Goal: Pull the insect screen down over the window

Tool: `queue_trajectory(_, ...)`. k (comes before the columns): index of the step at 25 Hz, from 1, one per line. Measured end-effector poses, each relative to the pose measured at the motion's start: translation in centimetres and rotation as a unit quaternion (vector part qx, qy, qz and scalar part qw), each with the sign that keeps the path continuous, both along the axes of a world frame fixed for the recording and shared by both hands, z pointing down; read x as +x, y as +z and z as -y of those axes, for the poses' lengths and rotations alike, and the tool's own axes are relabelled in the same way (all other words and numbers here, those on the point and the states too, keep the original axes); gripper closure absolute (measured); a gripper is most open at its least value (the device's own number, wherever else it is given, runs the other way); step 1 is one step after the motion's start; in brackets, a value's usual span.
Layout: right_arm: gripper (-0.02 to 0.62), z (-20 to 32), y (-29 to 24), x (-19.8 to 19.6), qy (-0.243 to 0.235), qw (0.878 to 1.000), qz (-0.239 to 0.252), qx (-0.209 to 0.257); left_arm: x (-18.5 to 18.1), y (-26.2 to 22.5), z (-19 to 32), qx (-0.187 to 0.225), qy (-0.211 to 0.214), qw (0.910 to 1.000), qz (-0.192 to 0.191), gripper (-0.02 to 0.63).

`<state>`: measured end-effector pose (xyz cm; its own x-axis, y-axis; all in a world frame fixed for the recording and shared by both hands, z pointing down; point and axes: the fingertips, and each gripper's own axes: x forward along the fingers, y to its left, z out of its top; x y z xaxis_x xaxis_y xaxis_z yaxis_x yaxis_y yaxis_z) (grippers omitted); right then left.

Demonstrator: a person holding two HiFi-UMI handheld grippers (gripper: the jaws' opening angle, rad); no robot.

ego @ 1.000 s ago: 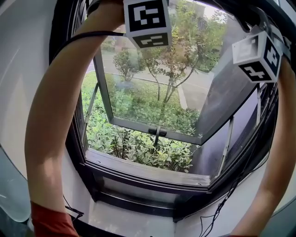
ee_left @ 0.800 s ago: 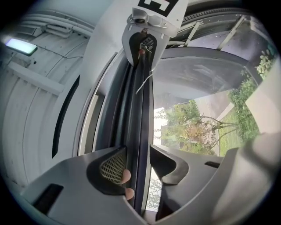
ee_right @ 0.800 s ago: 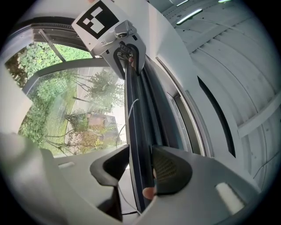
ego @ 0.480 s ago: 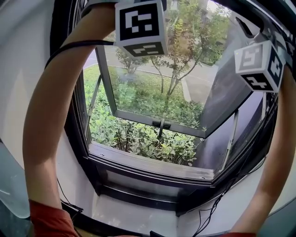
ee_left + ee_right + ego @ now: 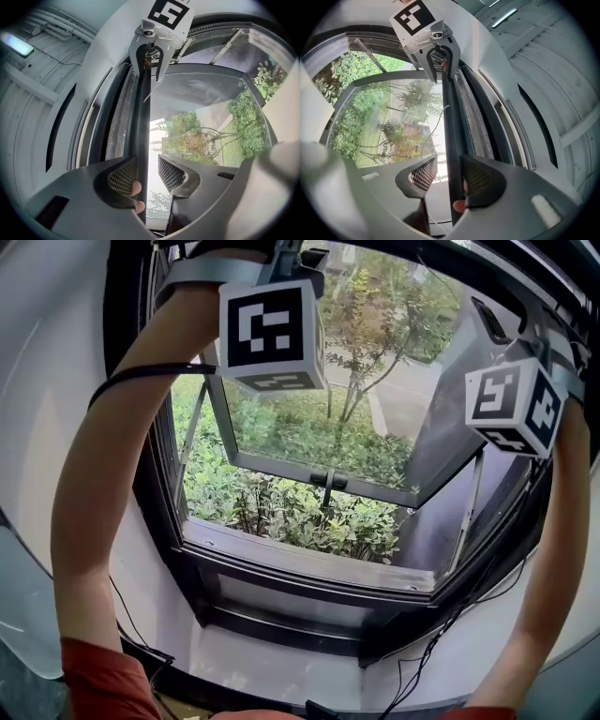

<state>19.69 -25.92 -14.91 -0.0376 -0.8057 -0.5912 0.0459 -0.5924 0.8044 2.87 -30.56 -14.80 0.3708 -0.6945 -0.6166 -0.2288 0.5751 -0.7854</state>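
The insect screen's dark pull bar point(image 5: 141, 117) runs along the top of the window frame, with grey mesh point(image 5: 117, 126) beside it. My left gripper point(image 5: 146, 171) straddles the bar: its left pad lies on it, daylight shows at the right pad, and the jaws have just been closing. A person's fingertips point(image 5: 137, 188) curl over the bar there. Farther along the same bar point(image 5: 452, 122), my right gripper point(image 5: 449, 176) also straddles it, right pad against it and a gap at the left pad. In the head view only the marker cubes point(image 5: 272, 334) point(image 5: 516, 409) show, overhead.
The glass sash point(image 5: 319, 479) is swung outward over green shrubs. Below are the sill point(image 5: 309, 563) and the dark lower frame point(image 5: 281, 629). Black cables point(image 5: 441, 643) hang at the lower right. Both raised forearms flank the opening, and white walls close in on either side.
Both marker cubes and forearms have come down in the head view, the left cube also drifting left. The window stays as it was.
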Motion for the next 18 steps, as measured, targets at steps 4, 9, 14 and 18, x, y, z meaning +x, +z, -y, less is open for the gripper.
queue_trajectory(4, 0.416, 0.1, 2.1, 0.0, 0.016, 1.0, -0.016, -0.018, -0.2, 2.1, 0.2, -0.022, -0.001, 0.9997, 0.012, 0.46)
queue_trajectory(9, 0.416, -0.2, 5.1, 0.4, 0.017, 0.999, -0.016, -0.042, 0.2, 4.5, -0.3, -0.039, 0.007, 0.999, 0.018, 0.463)
queue_trajectory(14, 0.416, -0.3, 7.0, 0.2, 0.005, 0.999, -0.008, -0.053, 0.2, 6.8, -0.3, -0.059, 0.011, 0.9978, 0.028, 0.463)
queue_trajectory(18, 0.416, -0.5, 8.5, -0.1, -0.006, 0.998, -0.004, -0.057, 0.2, 8.9, -0.2, -0.082, 0.014, 0.9959, 0.036, 0.463)
